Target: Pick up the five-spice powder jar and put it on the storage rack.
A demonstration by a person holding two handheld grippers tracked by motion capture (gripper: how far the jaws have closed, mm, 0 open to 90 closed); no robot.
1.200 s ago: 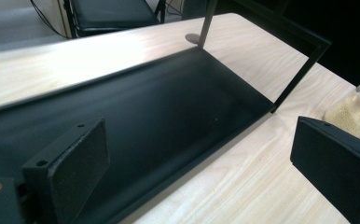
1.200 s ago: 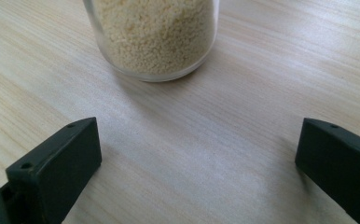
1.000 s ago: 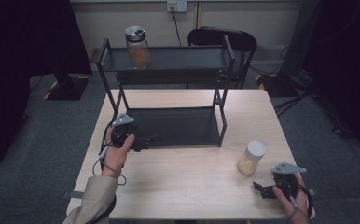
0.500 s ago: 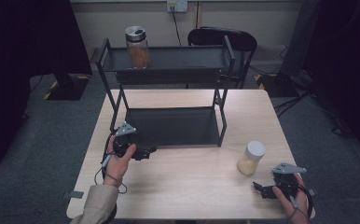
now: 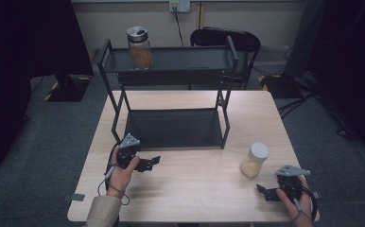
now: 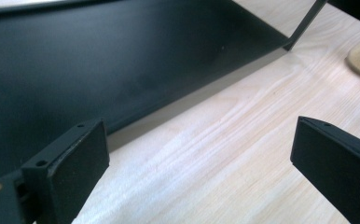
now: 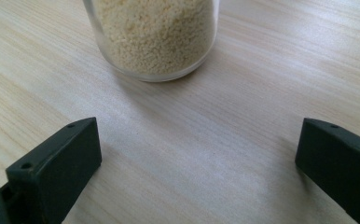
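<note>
A glass jar of pale grains with a white lid stands on the table at the right; it is close ahead in the right gripper view. My right gripper lies just in front of it, open and empty. My left gripper rests on the table in front of the rack's lower shelf, open with nothing between its jaws. A second jar, silver-lidded with brown contents, stands on the rack's upper shelf at the left.
The black two-tier rack takes up the middle and back of the wooden table. A black chair stands behind the table. The lower shelf's edge is near my left jaws.
My left gripper has drawn back from the rack's lower shelf toward the near side of the table. The right gripper and both jars have stayed still.
</note>
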